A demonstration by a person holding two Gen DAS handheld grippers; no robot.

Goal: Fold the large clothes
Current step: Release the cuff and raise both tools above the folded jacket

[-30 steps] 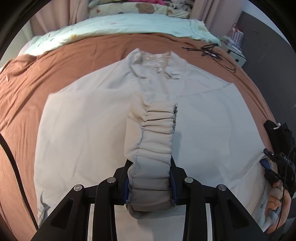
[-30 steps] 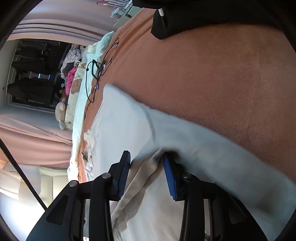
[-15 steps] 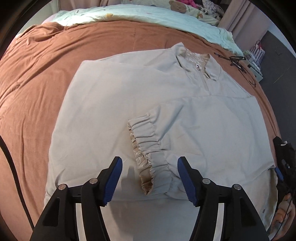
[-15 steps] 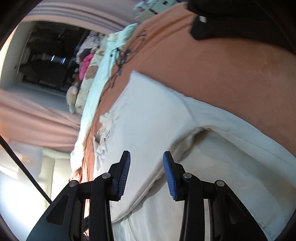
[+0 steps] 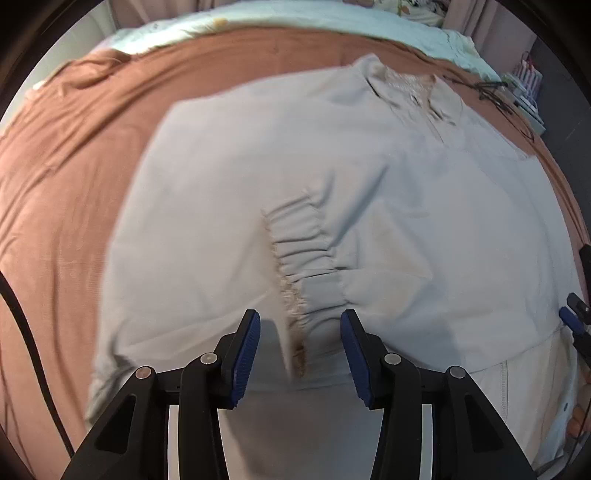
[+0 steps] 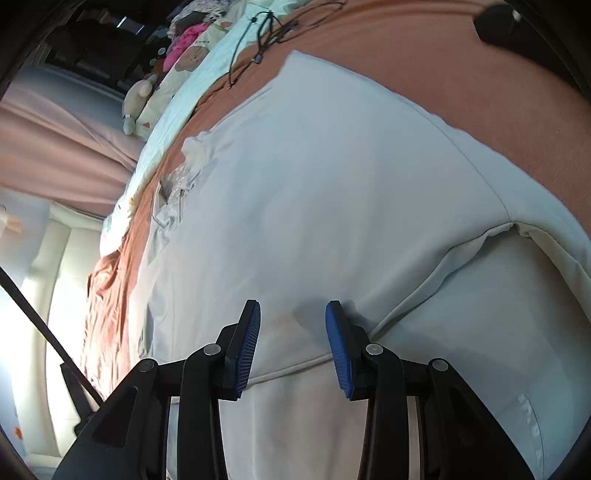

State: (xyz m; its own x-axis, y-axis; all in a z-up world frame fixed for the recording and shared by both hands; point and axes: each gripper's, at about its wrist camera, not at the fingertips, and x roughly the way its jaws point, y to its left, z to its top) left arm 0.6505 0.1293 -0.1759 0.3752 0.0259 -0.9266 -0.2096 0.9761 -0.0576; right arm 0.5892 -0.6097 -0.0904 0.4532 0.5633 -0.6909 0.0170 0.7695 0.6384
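Two grippers are seen over a pale grey jacket (image 5: 229, 192) spread flat on a bed covered by a rust-brown blanket (image 5: 74, 177). The jacket lies collar away from the left wrist camera, hem nearest it. One sleeve has been laid across the body, and its gathered cuff (image 5: 303, 258) rests near the middle of the garment.

The left gripper (image 5: 299, 354) is held above the cuff, pointing steeply down. Its jaws stand apart and have just been closing; the cuff's near end lies below the gap, but the blue pads are not pressed on it.

The right gripper (image 6: 291, 345) is seen above the jacket's folded side, just beside a fold edge (image 6: 436, 273) where an upper layer lies over a lighter lower one. Its jaws are apart with nothing clamped between them.

Around the jacket, a pale green quilt (image 5: 295, 22) is seen along the far edge of the bed, with a tangle of black cables (image 6: 269, 26) on the blanket beyond the collar. Soft toys (image 6: 140, 99) and pink curtains (image 6: 55, 155) are seen farther back. A black object (image 6: 498, 22) lies on the blanket at the far right. Nothing lies on the jacket itself.
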